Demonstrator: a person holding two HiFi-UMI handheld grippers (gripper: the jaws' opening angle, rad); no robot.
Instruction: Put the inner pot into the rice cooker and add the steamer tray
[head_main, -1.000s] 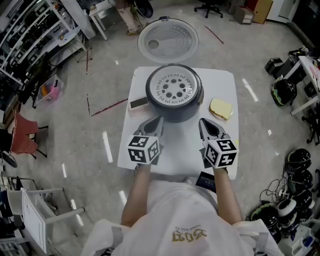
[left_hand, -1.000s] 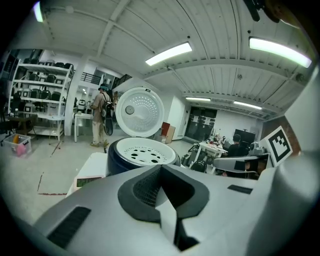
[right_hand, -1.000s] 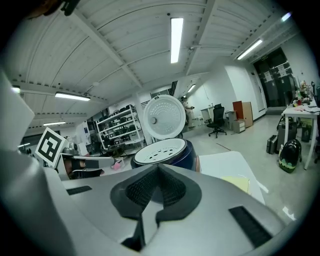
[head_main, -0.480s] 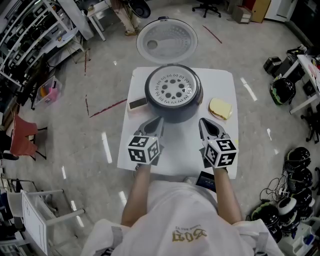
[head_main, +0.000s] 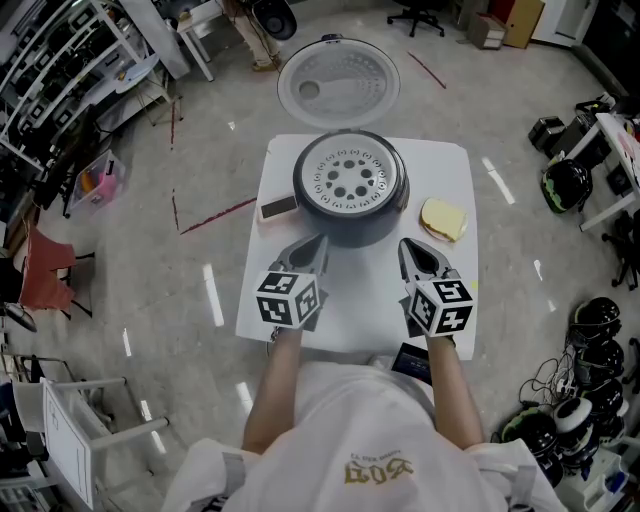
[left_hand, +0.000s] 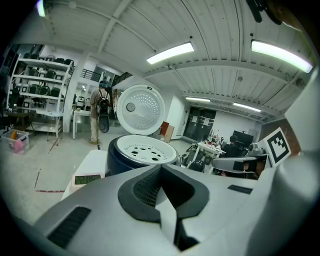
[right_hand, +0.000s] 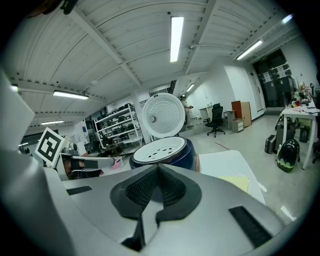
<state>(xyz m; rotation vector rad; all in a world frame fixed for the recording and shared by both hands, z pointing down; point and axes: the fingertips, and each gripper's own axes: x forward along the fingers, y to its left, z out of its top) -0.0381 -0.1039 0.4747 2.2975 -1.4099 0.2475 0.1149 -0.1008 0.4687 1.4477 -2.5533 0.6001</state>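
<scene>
Nothing has moved: your left tongs (head_main: 314, 242) and right tongs (head_main: 405, 244) rest closed and empty before the rice cooker (head_main: 355, 228), likely because the steamer tray (head_main: 347, 180) already sits inside.

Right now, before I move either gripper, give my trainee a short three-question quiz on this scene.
1. True or false: the white perforated steamer tray already sits in the dark blue round rice cooker.
2. In the head view, what lies right of the cooker on the white square table? A) a pale yellow pad B) a red mug C) a steel spoon
3. Fill in: the left gripper and right gripper both have jaws ____.
Key: 1 true; 2 A; 3 shut.
</scene>
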